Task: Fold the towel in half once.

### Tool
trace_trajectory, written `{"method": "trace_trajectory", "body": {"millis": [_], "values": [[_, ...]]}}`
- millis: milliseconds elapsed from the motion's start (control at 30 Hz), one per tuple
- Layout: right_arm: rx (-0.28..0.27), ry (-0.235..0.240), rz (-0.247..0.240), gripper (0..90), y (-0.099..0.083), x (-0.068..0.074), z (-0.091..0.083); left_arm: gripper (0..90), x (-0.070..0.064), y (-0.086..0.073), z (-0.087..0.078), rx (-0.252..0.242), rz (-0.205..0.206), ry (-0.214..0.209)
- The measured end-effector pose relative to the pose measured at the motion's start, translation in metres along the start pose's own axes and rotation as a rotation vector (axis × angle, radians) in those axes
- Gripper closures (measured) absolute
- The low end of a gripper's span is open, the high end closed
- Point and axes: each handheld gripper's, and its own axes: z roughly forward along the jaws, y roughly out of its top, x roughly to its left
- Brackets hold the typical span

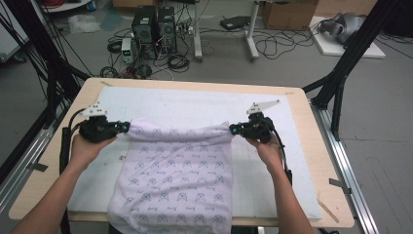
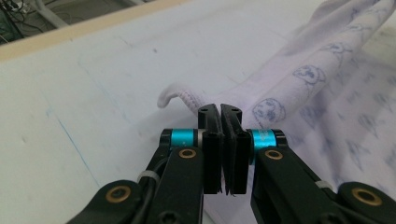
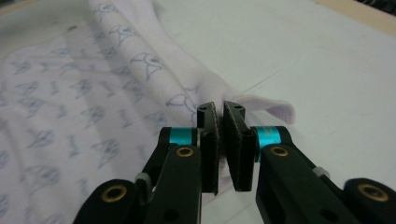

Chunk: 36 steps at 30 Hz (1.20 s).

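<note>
Both tools, left tool (image 1: 124, 127) and right tool (image 1: 234, 129), pinch the patterned cloth's (image 1: 175, 170) corners.

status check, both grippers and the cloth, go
Left gripper and right gripper each shut on a far corner of the white patterned cloth. Near edge hangs over the table front. Nothing in the way.

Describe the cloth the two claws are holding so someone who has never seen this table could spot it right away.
On the wooden table lies a white mat; the cloth is spread over its middle and hangs over the near edge. It is pale lilac, printed with small dark outline motifs, its far corners pinched by the left claw and right claw.
</note>
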Motion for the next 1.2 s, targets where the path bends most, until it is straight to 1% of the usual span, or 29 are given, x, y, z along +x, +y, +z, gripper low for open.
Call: {"method": "trace_trajectory", "body": {"millis": [33, 67, 133, 167, 200, 233, 267, 300, 333, 367, 400, 433, 467, 500, 533, 633, 700, 733, 767, 833, 867, 900, 967, 1000, 1033, 1067, 1133, 1167, 1200], "values": [[0.016, 0.001, -0.009, 84.8, -0.006, 0.004, -0.001, 86.9, -0.005, -0.007, -0.003, 0.007, 0.007, -0.001], [0.014, 0.006, -0.006, 84.8, -0.011, 0.009, -0.002, 86.8, -0.013, -0.02, -0.01, 0.004, 0.008, -0.01], [0.014, 0.025, -0.007, 84.9, -0.022, 0.018, -0.005, 86.9, -0.016, -0.027, -0.012, 0.006, 0.007, -0.014], [0.039, 0.033, -0.007, 84.9, -0.025, 0.023, -0.004, 86.8, -0.02, -0.033, -0.014, 0.006, 0.003, -0.023], [0.039, 0.033, -0.007, 84.9, -0.025, 0.023, -0.004, 86.8, -0.024, -0.038, -0.015, 0.017, 0.013, -0.024], [0.056, 0.04, -0.029, 84.9, -0.034, 0.033, -0.002, 86.6, -0.027, -0.043, -0.016, 0.029, 0.023, -0.025], [0.056, 0.04, -0.029, 84.9, -0.034, 0.033, -0.002, 86.6, -0.029, -0.047, -0.016, 0.038, 0.026, -0.03], [0.087, 0.045, -0.037, 83.7, -0.041, 0.038, -0.001, 85.6, -0.031, -0.052, -0.016, 0.056, 0.03, -0.04], [0.092, 0.042, -0.035, 78.5, -0.044, 0.038, 0.0, 82.7, -0.031, -0.053, -0.015, 0.072, 0.036, -0.037], [0.095, 0.034, -0.016, 69.7, -0.046, 0.037, -0.001, 75.5, -0.031, -0.053, -0.015, 0.072, 0.036, -0.037], [0.088, 0.033, -0.001, 63.1, -0.046, 0.035, -0.002, 67.5, -0.028, -0.051, -0.013, 0.095, 0.023, -0.027], [0.069, 0.031, 0.011, 59.3, -0.046, 0.033, -0.004, 63.1, -0.028, -0.051, -0.013, 0.095, 0.023, -0.027], [0.051, 0.022, 0.021, 56.7, -0.045, 0.031, -0.006, 60.4, -0.024, -0.048, -0.013, 0.098, 0.024, -0.01], [0.051, 0.022, 0.021, 56.7, -0.045, 0.031, -0.006, 60.4, -0.021, -0.044, -0.013, 0.091, 0.023, 0.019], [0.041, 0.002, 0.022, 54.3, -0.039, 0.025, -0.007, 57.4, -0.012, -0.036, -0.009, 0.076, -0.004, 0.027], [0.062, -0.027, 0.009, 49.6, -0.027, 0.017, 0.0, 55.5, -0.007, -0.028, -0.002, 0.079, -0.01, 0.029], [0.065, -0.024, 0.021, 48.3, -0.021, 0.011, 0.009, 53.6, -0.003, -0.019, 0.015, 0.094, -0.013, 0.02], [0.071, -0.028, 0.022, 47.4, -0.019, 0.006, 0.014, 52.6, -0.003, -0.019, 0.015, 0.094, -0.013, 0.02], [0.077, -0.027, 0.035, 46.2, -0.017, 0.003, 0.02, 50.9, -0.001, -0.017, 0.028, 0.125, -0.026, 0.014], [0.085, -0.017, 0.063, 44.1, -0.017, -0.005, 0.03, 46.6, 0.001, -0.018, 0.04, 0.15, -0.043, 0.01], [0.093, -0.019, 0.07, 44.1, -0.017, -0.007, 0.034, 47.4, 0.001, -0.018, 0.04, 0.15, -0.043, 0.01], [0.105, -0.02, 0.075, 44.7, -0.017, -0.008, 0.038, 51.4, 0.001, -0.02, 0.048, 0.166, -0.049, -0.014], [0.139, -0.007, 0.089, 48.9, -0.02, -0.01, 0.045, 67.5, 0.0, -0.022, 0.052, 0.195, -0.027, -0.035], [0.139, -0.007, 0.089, 48.9, -0.02, -0.01, 0.045, 74.2, 0.0, -0.022, 0.052, 0.195, -0.027, -0.035], [0.171, 0.016, 0.099, 60.2, -0.022, -0.011, 0.05, 79.2, 0.0, -0.023, 0.053, 0.196, -0.021, -0.033], [0.178, 0.033, 0.094, 68.4, -0.022, -0.011, 0.051, 81.4, 0.0, -0.022, 0.052, 0.188, -0.021, -0.034], [0.177, 0.039, 0.075, 78.6, -0.02, -0.008, 0.05, 82.9, -0.001, -0.021, 0.05, 0.179, -0.015, -0.028], [0.167, 0.038, 0.063, 80.4, -0.018, -0.006, 0.048, 82.9, -0.001, -0.019, 0.046, 0.157, -0.013, -0.026], [0.167, 0.038, 0.063, 80.4, -0.018, -0.006, 0.048, 82.9, -0.001, -0.019, 0.046, 0.157, -0.013, -0.026]]}}
